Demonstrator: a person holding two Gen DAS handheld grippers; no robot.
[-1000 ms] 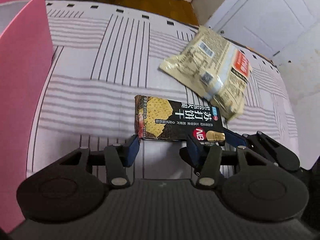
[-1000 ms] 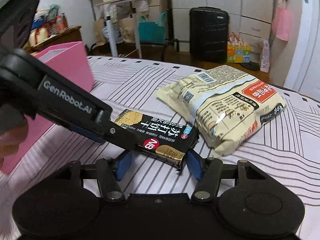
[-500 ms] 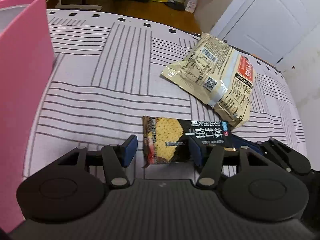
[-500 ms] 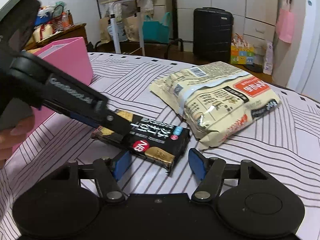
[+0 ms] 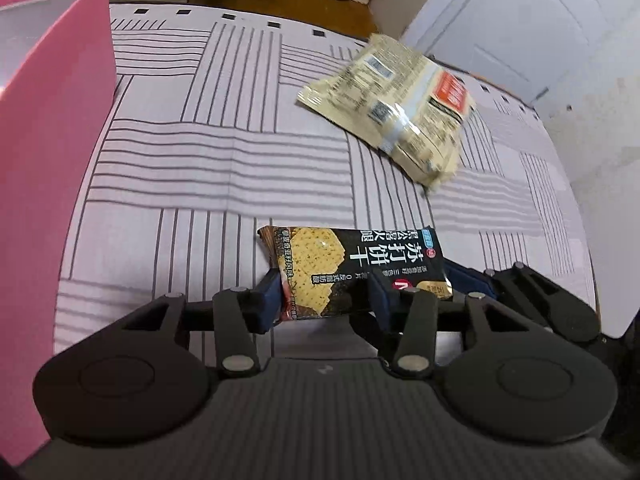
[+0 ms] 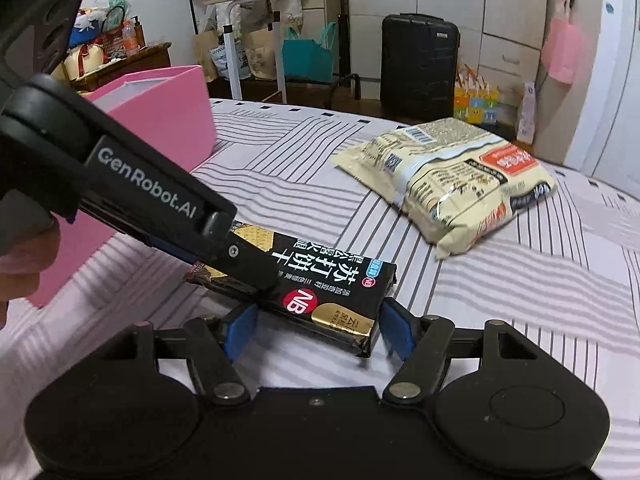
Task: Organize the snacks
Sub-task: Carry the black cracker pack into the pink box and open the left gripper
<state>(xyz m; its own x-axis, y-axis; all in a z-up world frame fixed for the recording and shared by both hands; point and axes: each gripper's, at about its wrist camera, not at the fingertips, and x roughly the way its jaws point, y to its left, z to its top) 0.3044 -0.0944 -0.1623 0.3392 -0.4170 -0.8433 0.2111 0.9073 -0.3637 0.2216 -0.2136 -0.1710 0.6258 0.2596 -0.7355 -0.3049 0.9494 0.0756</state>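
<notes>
Here the black cracker pack is the landmark, held just above the striped cloth. The left gripper is clamped on the pack's picture end, both blue pads pressed to its sides after closing further. The right gripper stands at the pack's gold-label end; its jaws have just been opening, and the right pad is apart from the pack's edge, so the grip is released with the pack between the pads. Beyond the pack, to the right and apart from it, lies the beige bag. To the pack's left stands the pink box. A hand shows at the left edge of the right wrist view.
</notes>
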